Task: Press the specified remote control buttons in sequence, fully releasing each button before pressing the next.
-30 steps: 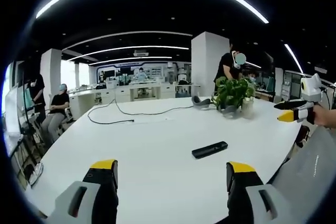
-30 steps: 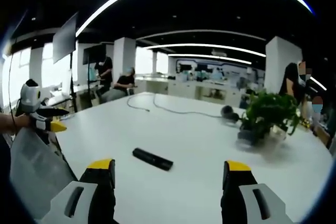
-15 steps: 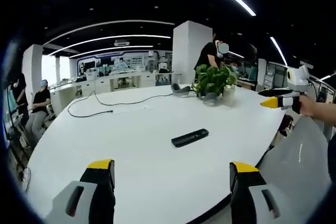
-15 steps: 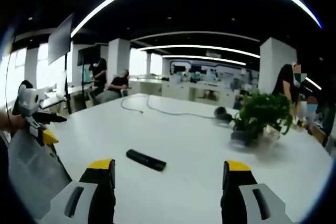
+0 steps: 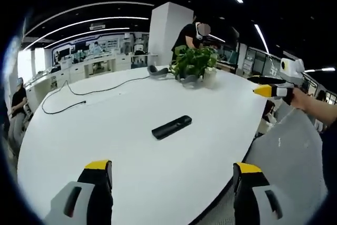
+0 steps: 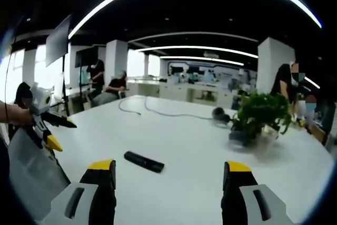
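Note:
A black remote control [image 5: 171,127] lies flat on the big white table [image 5: 105,140], well ahead of my left gripper [image 5: 172,173], whose yellow-tipped jaws stand wide apart with nothing between them. In the right gripper view the same remote control [image 6: 144,162] lies left of centre on the white table [image 6: 200,146], ahead of my right gripper [image 6: 167,171], which is open and holds nothing. The right gripper [image 5: 267,89] shows at the right edge of the left gripper view, held in a hand. The left gripper [image 6: 53,131] shows at the left edge of the right gripper view.
A potted green plant [image 5: 192,62] stands at the table's far side, with a grey headset [image 5: 156,70] beside it and a black cable [image 5: 79,94] trailing across the far left. People sit and stand beyond the table. The person's grey sleeve [image 5: 295,151] fills the near right.
The left gripper view has swung left and tilted down, so the remote and plant sit further left in it. In the right gripper view the left gripper has rolled, its jaws now pointing down-right.

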The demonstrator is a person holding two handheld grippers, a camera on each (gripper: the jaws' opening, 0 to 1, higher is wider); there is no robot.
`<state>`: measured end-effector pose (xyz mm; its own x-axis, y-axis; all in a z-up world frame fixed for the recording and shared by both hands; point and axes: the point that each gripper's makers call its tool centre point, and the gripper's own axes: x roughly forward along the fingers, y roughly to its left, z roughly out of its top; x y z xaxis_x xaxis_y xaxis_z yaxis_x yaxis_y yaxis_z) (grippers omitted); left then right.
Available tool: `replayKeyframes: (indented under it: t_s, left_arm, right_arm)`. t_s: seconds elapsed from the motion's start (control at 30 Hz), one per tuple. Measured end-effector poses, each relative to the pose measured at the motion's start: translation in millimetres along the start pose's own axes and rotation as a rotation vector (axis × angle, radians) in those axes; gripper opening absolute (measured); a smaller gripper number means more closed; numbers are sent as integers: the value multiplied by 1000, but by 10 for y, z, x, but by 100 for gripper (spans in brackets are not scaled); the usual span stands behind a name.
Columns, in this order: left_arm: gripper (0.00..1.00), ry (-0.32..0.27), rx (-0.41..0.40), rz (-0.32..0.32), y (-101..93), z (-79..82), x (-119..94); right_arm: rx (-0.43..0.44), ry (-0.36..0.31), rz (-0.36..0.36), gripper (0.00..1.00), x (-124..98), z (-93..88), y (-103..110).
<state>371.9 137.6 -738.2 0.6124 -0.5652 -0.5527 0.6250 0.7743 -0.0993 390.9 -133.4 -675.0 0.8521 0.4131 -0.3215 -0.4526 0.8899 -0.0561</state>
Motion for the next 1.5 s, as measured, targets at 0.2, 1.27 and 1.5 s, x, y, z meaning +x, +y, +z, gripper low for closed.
replayKeyframes:
  t_s: [0.2,1.27,1.5]
  left_arm:
    - [100,41,113,-54,-19,166,254]
    - [94,179,265,-216,1,373,1291]
    - [90,209,284,-227,28,331,1413]
  right_arm:
    - [17,-6,-14,82,-10,3,-46]
    - [47,-10,-37,81,-18,-14,-125]
    - [48,-5,-35,80,-14,-22,-121]
